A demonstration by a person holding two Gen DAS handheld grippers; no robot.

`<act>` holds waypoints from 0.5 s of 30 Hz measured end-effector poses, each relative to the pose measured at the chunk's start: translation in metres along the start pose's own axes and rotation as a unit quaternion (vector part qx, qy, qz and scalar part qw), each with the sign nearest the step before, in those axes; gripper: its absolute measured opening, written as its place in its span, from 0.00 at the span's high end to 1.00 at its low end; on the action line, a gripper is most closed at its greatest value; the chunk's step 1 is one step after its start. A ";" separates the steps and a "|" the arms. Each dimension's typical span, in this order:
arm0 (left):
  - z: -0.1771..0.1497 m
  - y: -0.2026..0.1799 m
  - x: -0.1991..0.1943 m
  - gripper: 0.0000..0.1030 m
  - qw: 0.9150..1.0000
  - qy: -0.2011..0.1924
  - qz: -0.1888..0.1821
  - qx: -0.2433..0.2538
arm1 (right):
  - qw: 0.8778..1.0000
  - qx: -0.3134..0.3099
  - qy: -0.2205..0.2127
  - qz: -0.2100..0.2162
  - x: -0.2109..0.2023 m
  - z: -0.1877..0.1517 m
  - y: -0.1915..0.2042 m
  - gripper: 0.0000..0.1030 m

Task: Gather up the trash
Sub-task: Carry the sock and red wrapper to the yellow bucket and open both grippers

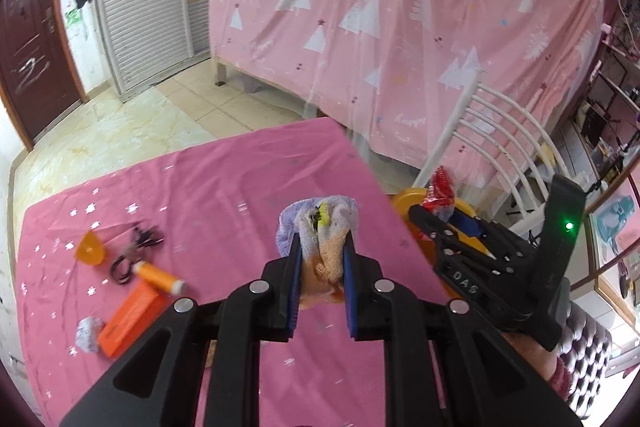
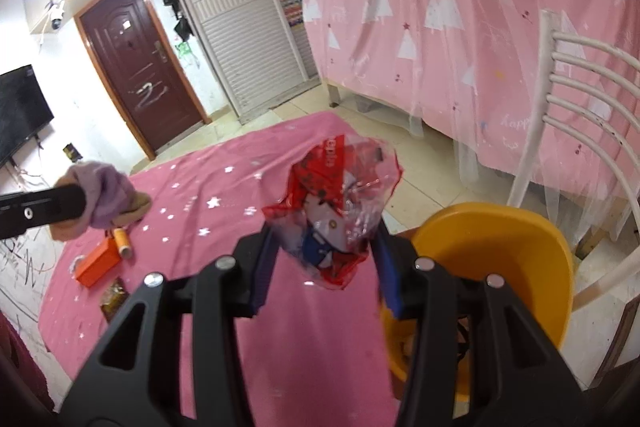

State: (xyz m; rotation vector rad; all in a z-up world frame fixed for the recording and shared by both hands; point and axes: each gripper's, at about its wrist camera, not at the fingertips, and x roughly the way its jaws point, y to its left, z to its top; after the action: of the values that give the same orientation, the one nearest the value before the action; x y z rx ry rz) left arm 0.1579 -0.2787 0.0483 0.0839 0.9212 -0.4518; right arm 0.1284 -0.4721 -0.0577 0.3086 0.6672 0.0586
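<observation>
Crumpled red-and-clear wrapper (image 2: 334, 211) clenched in right tool (image 2: 326, 267) near orange bin (image 2: 516, 239) off desk (image 2: 240, 195) edge; wadded lilac-and-peach cloth (image 1: 320, 247) pinched in left tool (image 1: 320, 291).

surface: your table (image 1: 240, 179) under pink starred cloth | left of your left gripper (image 1: 320, 247): orange box (image 1: 130, 319), orange tube (image 1: 158, 277) touching it, crumpled paper (image 1: 89, 335), black cable (image 1: 128, 259), orange cup (image 1: 90, 247)

Two grippers (image 1: 320, 255) (image 2: 324, 247), one yellow bin (image 2: 500, 247), one orange box (image 1: 130, 319), one white chair (image 2: 580, 99).
</observation>
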 end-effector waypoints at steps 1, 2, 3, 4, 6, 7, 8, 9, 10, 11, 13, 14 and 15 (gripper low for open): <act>0.002 -0.007 0.003 0.89 1.000 -0.001 -0.010 0.004 | 1.000 0.002 0.000 -0.008 0.000 -0.001 -0.007 0.58; 0.004 -0.013 0.007 0.89 1.000 -0.001 -0.016 0.009 | 1.000 0.005 0.000 -0.013 -0.001 -0.001 -0.012 0.58; 0.007 -0.022 0.012 0.89 1.000 0.001 -0.020 0.014 | 1.000 0.010 -0.001 -0.021 -0.002 -0.002 -0.019 0.58; 0.009 -0.029 0.018 0.89 0.999 0.005 -0.027 0.016 | 1.000 0.015 0.000 -0.027 -0.003 -0.002 -0.026 0.58; 0.012 -0.043 0.029 0.89 0.999 0.013 -0.038 0.019 | 0.999 0.020 0.003 -0.038 -0.003 -0.002 -0.038 0.58; 0.014 -0.048 0.034 0.89 0.999 0.016 -0.042 0.019 | 0.999 0.025 0.006 -0.045 -0.004 -0.004 -0.047 0.58; 0.016 -0.054 0.041 0.89 0.999 0.018 -0.047 0.019 | 0.998 0.029 0.009 -0.049 -0.004 -0.005 -0.054 0.58; 0.016 -0.059 0.045 0.89 0.999 0.018 -0.047 0.020 | 0.998 0.033 0.012 -0.054 -0.003 -0.007 -0.059 0.58; 0.018 -0.065 0.052 0.89 0.998 0.019 -0.047 0.020 | 0.997 0.035 0.016 -0.064 -0.002 -0.010 -0.066 0.58; 0.018 -0.069 0.056 0.89 0.998 0.021 -0.049 0.021 | 0.996 0.035 0.022 -0.074 -0.001 -0.012 -0.072 0.58; 0.020 -0.080 0.071 0.89 0.998 0.031 -0.054 0.023 | 0.995 0.037 0.029 -0.091 0.002 -0.015 -0.081 0.58; 0.021 -0.083 0.077 0.89 0.998 0.034 -0.055 0.023 | 0.994 0.042 0.031 -0.097 0.004 -0.016 -0.087 0.58; 0.022 -0.089 0.084 0.89 0.997 0.039 -0.055 0.025 | 0.994 0.048 0.033 -0.097 0.005 -0.017 -0.093 0.58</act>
State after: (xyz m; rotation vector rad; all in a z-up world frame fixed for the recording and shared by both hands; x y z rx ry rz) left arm 0.1815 -0.3933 0.0061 0.0971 0.9944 -0.5774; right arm 0.1173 -0.5556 -0.1010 0.3345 0.7649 -0.1508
